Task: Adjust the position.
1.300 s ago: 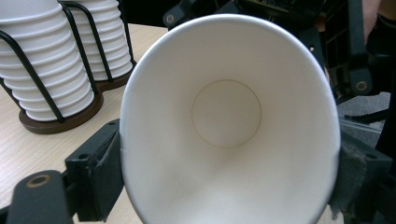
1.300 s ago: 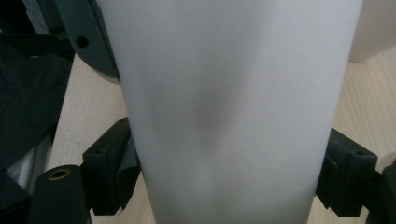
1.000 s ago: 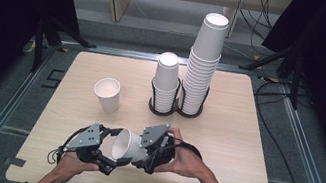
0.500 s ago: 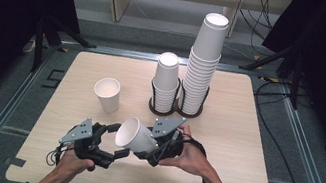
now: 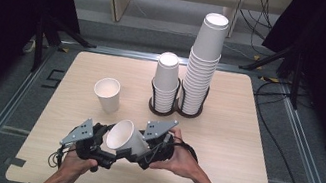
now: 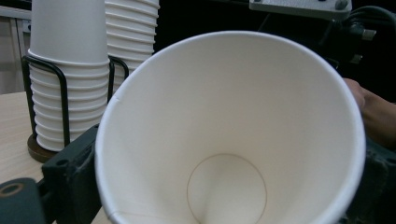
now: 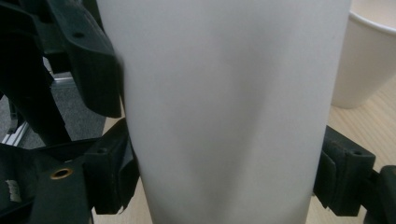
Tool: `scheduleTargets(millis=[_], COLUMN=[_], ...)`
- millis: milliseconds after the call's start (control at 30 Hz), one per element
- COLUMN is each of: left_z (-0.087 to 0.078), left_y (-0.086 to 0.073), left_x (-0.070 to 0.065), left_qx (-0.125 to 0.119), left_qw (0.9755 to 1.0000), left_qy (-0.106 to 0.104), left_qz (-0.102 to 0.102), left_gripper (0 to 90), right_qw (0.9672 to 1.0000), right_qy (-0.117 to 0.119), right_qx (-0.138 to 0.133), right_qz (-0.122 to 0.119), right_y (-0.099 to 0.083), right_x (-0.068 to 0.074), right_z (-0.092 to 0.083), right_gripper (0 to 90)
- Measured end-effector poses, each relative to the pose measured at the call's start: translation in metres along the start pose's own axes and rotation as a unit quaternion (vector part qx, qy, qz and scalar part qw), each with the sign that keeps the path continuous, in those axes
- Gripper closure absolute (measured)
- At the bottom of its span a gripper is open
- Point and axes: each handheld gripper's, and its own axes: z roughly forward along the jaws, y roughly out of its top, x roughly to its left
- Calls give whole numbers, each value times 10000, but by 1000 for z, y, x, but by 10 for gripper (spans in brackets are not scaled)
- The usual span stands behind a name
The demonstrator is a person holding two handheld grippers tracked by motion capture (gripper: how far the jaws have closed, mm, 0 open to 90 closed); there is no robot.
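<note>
Cup (image 7: 224, 116) is up off the desk (image 5: 242, 151) and lying on its side between my two hands, mouth tipped toward my left. My right fingers (image 7: 343, 170) are pinching it round the middle, one pad on each side, and the wall between them looks a little dented, so that grip is about as firm as I'd want on thin paper. My left fingers (image 6: 70, 172) have just been spreading, with the mouth end of the cup sitting between them. One pad lies against the wall just below the rim, the other is right beside it, and I can't tell whether they actually bite.

The way I read it, this is a handover, and the right side has to carry the cup alone. So I'd keep the right squeeze steady and no harder, or the wall will buckle and the cup may pop out. I'd spread the left fingers clear of the rim on both sides first, then draw them straight back along the cup's axis so no pad catches the lip. The second cup (image 5: 108, 94) stands beyond my fingers and the two stacks (image 5: 183, 80) farther off, so I'd keep the swing low and short
</note>
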Motion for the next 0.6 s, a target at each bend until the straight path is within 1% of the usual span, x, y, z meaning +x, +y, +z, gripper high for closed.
scheduleTargets(millis=[133,200,267,300,333,367,400,433,467,533,600], left_z=[0,0,-1,-1,-1,-1,-1,-2,-3,-6,-9], left_y=[0,0,1,1,1,2,2,3,4,6,9], left_x=[0,0,0,-1,-1,-1,-1,0,0,2,4], left_qx=[-4,-21,23,8,5,14,27,23,13,-14,12], left_qw=[10000,10000,9999,9999,9999,9999,9999,9998,9998,9997,9993], left_qy=[43,31,8,37,50,50,86,109,124,212,336], left_qz=[39,26,100,106,116,114,125,147,140,121,187], left_gripper=[67,79,96,103,111,117,121,125,126,127,126], right_qw=[10000,10000,9999,9999,9999,9999,9999,9999,9999,9998,9997], right_qy=[37,57,77,91,70,15,2,-32,-82,-160,-211], right_qx=[-9,-24,-53,-56,-57,-101,-112,-81,-38,23,43], right_qz=[32,74,98,118,119,11,18,86,89,101,139], right_y=[-1,-2,-2,-2,-3,-3,-3,-4,-4,-7,-10], right_x=[1,1,0,0,0,-2,-2,-1,-2,-2,-4], right_z=[4,5,5,6,6,6,6,6,6,4,2], right_gripper=[214,213,206,202,197,192,186,171,153,156,156])
